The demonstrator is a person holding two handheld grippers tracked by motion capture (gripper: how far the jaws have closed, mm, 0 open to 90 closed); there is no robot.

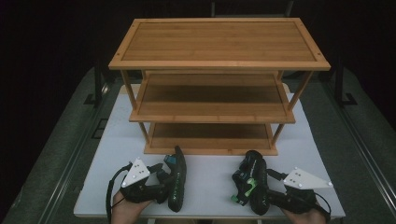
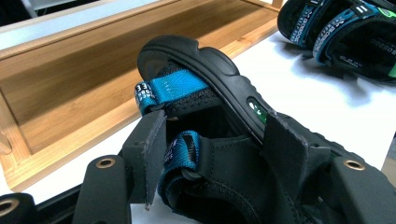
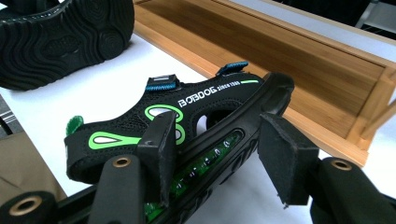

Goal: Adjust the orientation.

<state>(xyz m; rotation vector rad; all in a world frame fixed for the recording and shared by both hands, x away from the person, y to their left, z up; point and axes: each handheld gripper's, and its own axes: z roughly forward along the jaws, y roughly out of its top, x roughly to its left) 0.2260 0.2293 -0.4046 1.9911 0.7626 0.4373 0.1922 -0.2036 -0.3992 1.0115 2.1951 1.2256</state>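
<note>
A black sandal with blue straps (image 1: 178, 177) (image 2: 205, 79) lies on its side on the white table. My left gripper (image 1: 166, 183) (image 2: 217, 140) is shut on it, one pad on the strap side and the other on the sole. A second black sandal with green markings (image 1: 250, 179) (image 3: 187, 112) also stands on its side, to the right. My right gripper (image 1: 266, 189) (image 3: 219, 144) is shut on it, one pad against the upper and the other against the sole's edge. Both sandals rest just in front of a three-shelf bamboo rack (image 1: 212, 65).
The rack's lowest shelf (image 2: 70, 93) (image 3: 299, 60) has a raised rim close to both sandals. All three shelves hold nothing. The white table (image 1: 205, 196) ends near the hands, with dark floor and rails on either side.
</note>
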